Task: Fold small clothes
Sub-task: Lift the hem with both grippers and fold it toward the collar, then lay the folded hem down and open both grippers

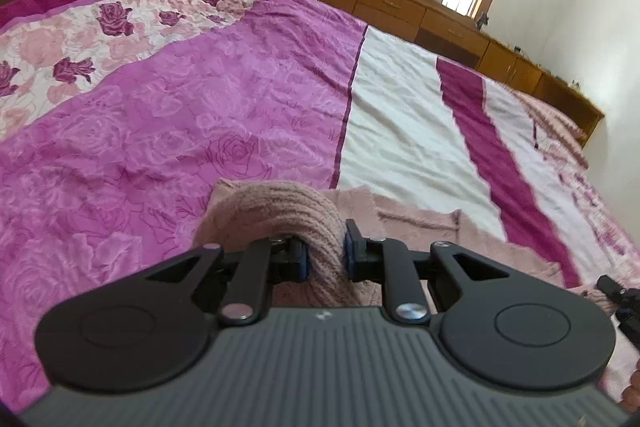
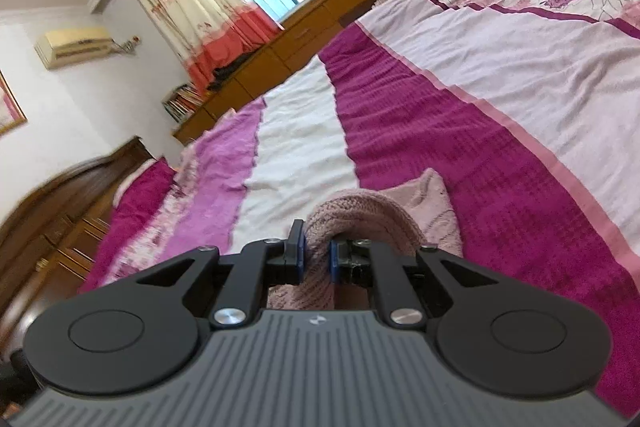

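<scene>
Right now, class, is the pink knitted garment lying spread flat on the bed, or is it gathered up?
Gathered up in part. The pink knitted garment bunches into a ribbed hump where each gripper's jaws pinch it, while the rest trails on the bedspread.

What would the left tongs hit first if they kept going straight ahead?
The left tongs are shut on a pink knit, whose bunched fold sits right ahead. Past it, tilted down as they are, they would probably meet the bedspread; depth is hard to judge.

Pink garment (image 1: 276, 207) ribbed knit; claw (image 1: 326, 255) matt plastic.
</scene>
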A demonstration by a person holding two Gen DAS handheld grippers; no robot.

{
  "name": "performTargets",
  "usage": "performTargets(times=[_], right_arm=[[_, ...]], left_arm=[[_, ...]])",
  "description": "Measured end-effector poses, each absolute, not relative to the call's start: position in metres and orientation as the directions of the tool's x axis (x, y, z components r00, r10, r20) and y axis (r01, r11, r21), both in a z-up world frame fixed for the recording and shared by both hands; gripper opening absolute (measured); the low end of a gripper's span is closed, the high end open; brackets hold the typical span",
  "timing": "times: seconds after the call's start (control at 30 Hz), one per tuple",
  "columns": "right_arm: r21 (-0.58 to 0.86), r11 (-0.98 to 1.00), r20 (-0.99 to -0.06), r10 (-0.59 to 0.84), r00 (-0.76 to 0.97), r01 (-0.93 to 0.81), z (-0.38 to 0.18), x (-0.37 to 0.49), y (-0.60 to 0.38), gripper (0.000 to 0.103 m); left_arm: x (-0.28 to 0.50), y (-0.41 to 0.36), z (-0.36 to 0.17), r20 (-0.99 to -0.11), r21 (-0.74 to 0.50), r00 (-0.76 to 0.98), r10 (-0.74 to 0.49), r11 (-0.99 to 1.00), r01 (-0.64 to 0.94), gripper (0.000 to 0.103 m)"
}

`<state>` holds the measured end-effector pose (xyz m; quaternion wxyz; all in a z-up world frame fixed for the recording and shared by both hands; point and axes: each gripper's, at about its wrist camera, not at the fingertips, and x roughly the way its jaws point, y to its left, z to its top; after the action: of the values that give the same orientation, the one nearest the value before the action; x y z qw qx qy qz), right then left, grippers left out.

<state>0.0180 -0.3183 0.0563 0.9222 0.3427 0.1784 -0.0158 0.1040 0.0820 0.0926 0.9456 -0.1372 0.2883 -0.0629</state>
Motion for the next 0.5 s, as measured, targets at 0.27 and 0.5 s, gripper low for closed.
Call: performTargets(times=[0.27, 0.5], right_arm=[[0.53, 0.81, -0.469, 0.033, 0.883, 0.251, 0.017, 0.047, -0.317, 0.015], [0.508, 0.814, -0.497, 0.01, 0.868, 0.282, 0.003, 0.036, -0.321, 0.042]], left_arm=[[0.128, 0.079, 0.043, -0.631, -0.221, 0.766, -0.121, 0.975, -0.028, 0.024], [0.116, 0.087, 0.04, -0.652, -0.159, 0.753, -0.092, 0.987, -0.016, 0.048]])
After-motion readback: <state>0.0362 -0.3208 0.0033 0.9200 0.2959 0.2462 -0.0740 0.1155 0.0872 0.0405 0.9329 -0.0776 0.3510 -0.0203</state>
